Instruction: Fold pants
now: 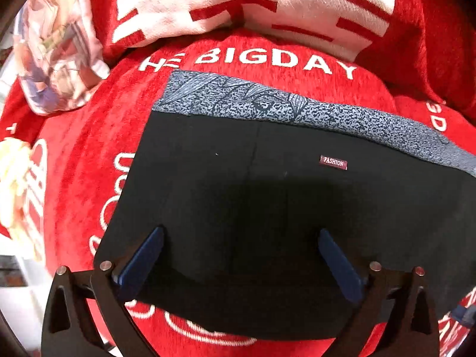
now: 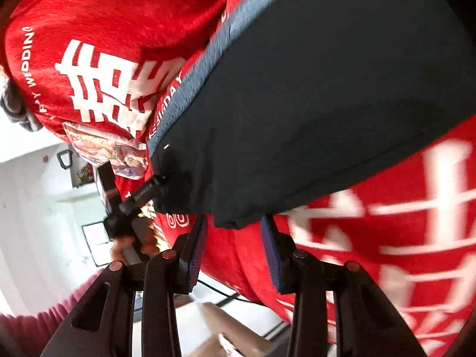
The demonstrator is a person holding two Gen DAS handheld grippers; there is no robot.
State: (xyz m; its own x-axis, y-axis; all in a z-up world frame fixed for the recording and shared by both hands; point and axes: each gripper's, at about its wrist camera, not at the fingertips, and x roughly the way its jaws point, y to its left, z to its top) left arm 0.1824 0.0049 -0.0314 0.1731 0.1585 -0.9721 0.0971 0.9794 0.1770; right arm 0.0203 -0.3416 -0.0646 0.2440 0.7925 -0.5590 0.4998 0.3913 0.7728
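The left claw (image 1: 241, 244) hangs over the pants (image 1: 267, 208) with its two blue pads (image 1: 142, 261) spread as wide as they go, nothing between them but open air above the black cloth; they press on nothing. The right claw (image 2: 235, 250) has its two blue pads (image 2: 272, 250) partly apart, just beside the near corner of the pants (image 2: 312, 119), and no cloth sits between them; they grip nothing.

There is one pair of pants, black, folded into a flat block, lying on a red blanket (image 1: 74, 154) with white lettering. A speckled grey-blue band (image 1: 297, 110) runs along the far edge of the pants, and one small maroon label (image 1: 333, 162) is sewn on the black cloth below it.

From the right claw's camera, the left claw (image 2: 148, 190) shows at the far corner of the pants, with a person's hand (image 2: 125, 242) behind it and a pink sleeve (image 2: 44, 318) low at the left.

Further out, one red and white pillow (image 1: 238, 6) leans at the head of the blanket, and one pillow with a pastel print (image 1: 56, 47) lies to its left. No containers show.
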